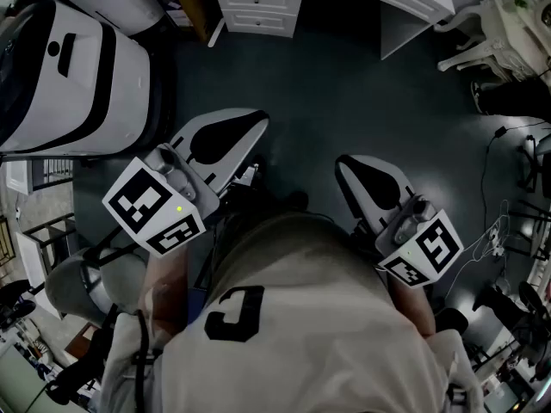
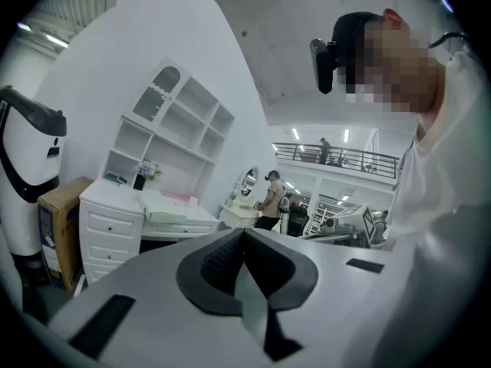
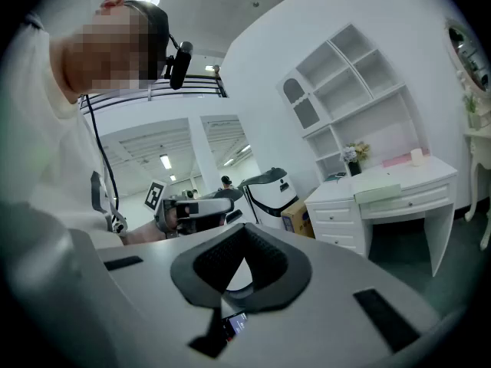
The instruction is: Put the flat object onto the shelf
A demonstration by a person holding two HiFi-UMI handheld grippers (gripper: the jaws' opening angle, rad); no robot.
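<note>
A: Where is the flat object?

B: It lies on the white desk, at about the middle of the top's front edge, just above the drawers. It is pale and thin, and nothing is touching it

A: And the shelf?

B: It stands along the back edge of that same desk, against the wall, with white open compartments. I cannot make out anything in the ones I can see

A: What else is on the desk?

B: A small vase of flowers at the back edge, towards the left end. A pink thing is also at the back edge, further right, and it is too small to name

A: What are the grippers doing?

B: Both are held close in front of the person's body, over the dark floor and well apart from the desk. The left gripper has its jaws closed, tips together, with nothing between them. The right gripper is the same: jaws pressed together and empty

A: Anything beside the desk?

B: A cardboard box stands just beside its left end, and a big white machine with black trim stands next to the box
</note>
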